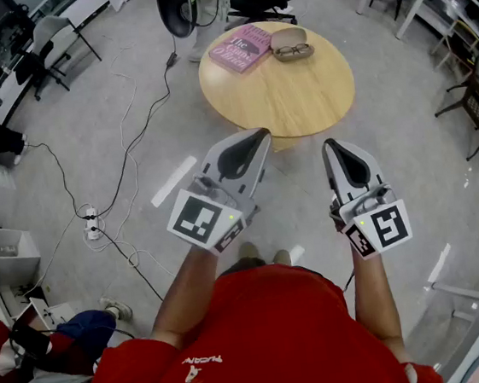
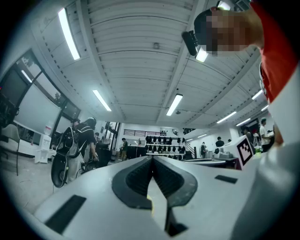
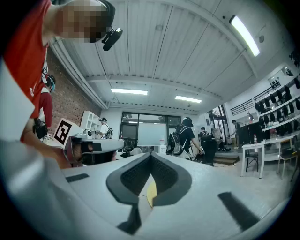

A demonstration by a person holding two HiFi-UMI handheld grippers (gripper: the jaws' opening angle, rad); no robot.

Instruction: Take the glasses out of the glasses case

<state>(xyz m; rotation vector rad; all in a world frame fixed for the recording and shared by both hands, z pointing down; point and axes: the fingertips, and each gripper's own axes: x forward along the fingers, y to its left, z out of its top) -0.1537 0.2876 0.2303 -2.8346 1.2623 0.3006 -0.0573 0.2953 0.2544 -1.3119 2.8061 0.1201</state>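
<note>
**Inspector A:** Widest item first. What does the head view record?

**Inspector B:** A grey floor [image 1: 82,93] and on it 1 round wooden table [image 1: 299,107], well ahead of the person. Only this view shows the table and its load.

**A:** The load?

**B:** 3 items at the table's far edge. There is a pink book [image 1: 241,49]. Just beside it on the right is a tan glasses case [image 1: 290,34], lying open. The glasses [image 1: 292,51] are at the case's near side. I cannot tell whether they sit inside it or just in front of it.

**A:** And the 2 gripper views?

**B:** Both look across the room above table height. They show ceiling strip lights [image 2: 174,104] and a person with a backpack [image 3: 185,136], which the head view does not show. The left gripper view also catches the other claw's marker cube [image 2: 244,150] at its right edge.

**A:** Claw state?

**B:** The left gripper [image 1: 256,138] has its jaws pressed together with nothing between them. The right gripper [image 1: 331,145] is the same. Each gripper's own view confirms this.

**A:** Position relative to the case?

**B:** The 2 claws are held side by side in front of the person's chest, tips toward the table. The case and glasses lie well apart from both. They are beyond the tips, roughly ahead of the gap between the claws. Neither claw touches them.
</note>
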